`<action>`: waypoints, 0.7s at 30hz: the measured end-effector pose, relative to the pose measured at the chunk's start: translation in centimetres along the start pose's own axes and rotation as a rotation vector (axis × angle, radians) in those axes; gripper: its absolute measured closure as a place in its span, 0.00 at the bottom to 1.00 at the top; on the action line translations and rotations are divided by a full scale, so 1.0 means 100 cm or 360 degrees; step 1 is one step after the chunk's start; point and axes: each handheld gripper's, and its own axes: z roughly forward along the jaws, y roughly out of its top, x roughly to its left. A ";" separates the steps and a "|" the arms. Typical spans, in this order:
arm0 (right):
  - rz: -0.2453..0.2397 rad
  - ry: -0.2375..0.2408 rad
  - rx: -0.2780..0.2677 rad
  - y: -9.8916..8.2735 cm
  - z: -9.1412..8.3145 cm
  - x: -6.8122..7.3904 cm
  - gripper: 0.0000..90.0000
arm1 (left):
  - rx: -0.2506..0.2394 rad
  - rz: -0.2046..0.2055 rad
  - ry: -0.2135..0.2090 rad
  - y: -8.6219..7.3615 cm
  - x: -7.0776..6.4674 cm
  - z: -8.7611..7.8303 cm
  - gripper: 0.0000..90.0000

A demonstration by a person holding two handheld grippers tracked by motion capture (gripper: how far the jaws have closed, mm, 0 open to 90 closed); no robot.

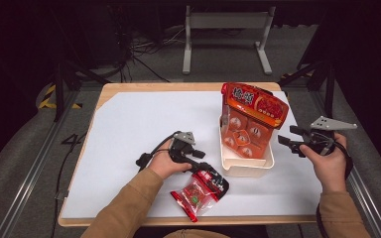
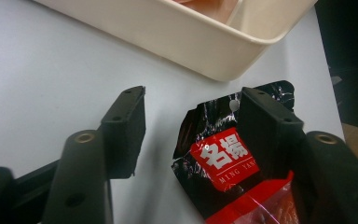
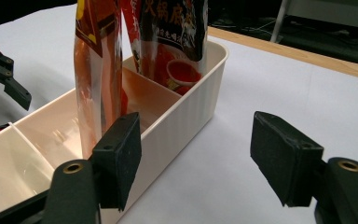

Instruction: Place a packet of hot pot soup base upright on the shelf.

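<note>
Red-and-black snack packet [image 2: 228, 161] printed "名揚" and "MING YAN", clear crinkled lower half, flat on bench [image 1: 129, 129], black top edge between left gripper [image 2: 191, 114] jaws, jaws apart, right gripper [image 3: 196, 154] jaws apart beside cream bin [image 3: 186, 112]

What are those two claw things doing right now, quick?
Left gripper: open, jaws astride the top edge of the red-and-black snack packet, not yet gripping it.
Right gripper: open, holding nothing, beside the cream bin.
</note>
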 end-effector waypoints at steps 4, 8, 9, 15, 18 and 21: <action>0.0000 0.0000 0.0001 0.000 0.000 0.000 0.38 | 0.0006 -0.0019 -0.0026 -0.001 0.001 0.005 0.52; -0.0001 0.0003 0.0004 0.000 0.001 0.000 0.38 | 0.0019 -0.0024 -0.0048 -0.001 0.002 0.009 0.55; -0.0002 0.0004 0.0006 0.000 0.001 0.000 0.38 | 0.0031 -0.0028 -0.0061 -0.001 0.002 0.011 0.55; -0.0006 0.0009 0.0009 0.000 0.002 0.001 0.38 | 0.0076 -0.0023 -0.0079 -0.002 0.002 0.016 0.57; -0.0006 0.0012 0.0012 0.000 0.002 0.001 0.38 | 0.0099 -0.0023 -0.0094 -0.003 0.002 0.018 0.60; 0.0001 0.0003 0.0023 0.000 0.003 0.001 0.37 | 0.0106 -0.0017 -0.0089 -0.004 0.002 0.018 0.62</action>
